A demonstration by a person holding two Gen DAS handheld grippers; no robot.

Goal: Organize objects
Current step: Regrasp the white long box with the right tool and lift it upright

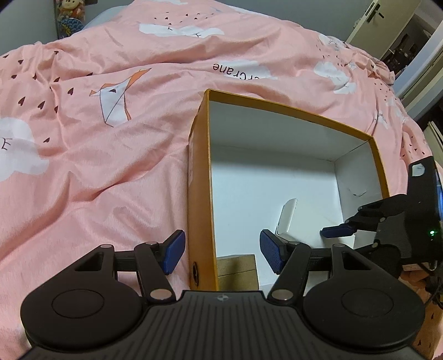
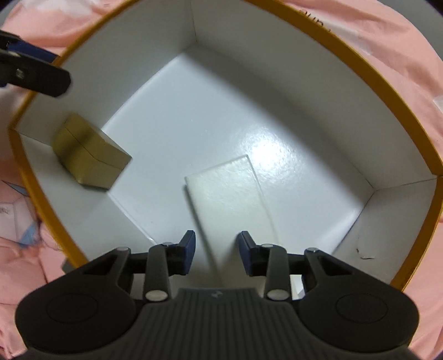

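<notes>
An orange box [image 1: 299,110] with a white inside lies open on the pink bedcover; it also shows in the right wrist view [image 2: 368,69]. In it stand a small gold box [image 2: 88,155], seen in the left wrist view too [image 1: 238,270], and a flat white box [image 2: 229,199]. My left gripper [image 1: 218,253] is open, its jaws astride the box's left wall. My right gripper [image 2: 217,249] is open over the near end of the white box, apart from it; it shows at the right in the left wrist view [image 1: 337,231]. A white rounded object [image 1: 286,216] lies inside the box.
The pink bedcover [image 1: 97,166] with cloud and crane prints spreads left and behind the box. A door [image 1: 387,25] stands at the far right. A patterned toy [image 1: 69,16] stands at the far left corner. A white carton [image 2: 11,218] lies outside the box.
</notes>
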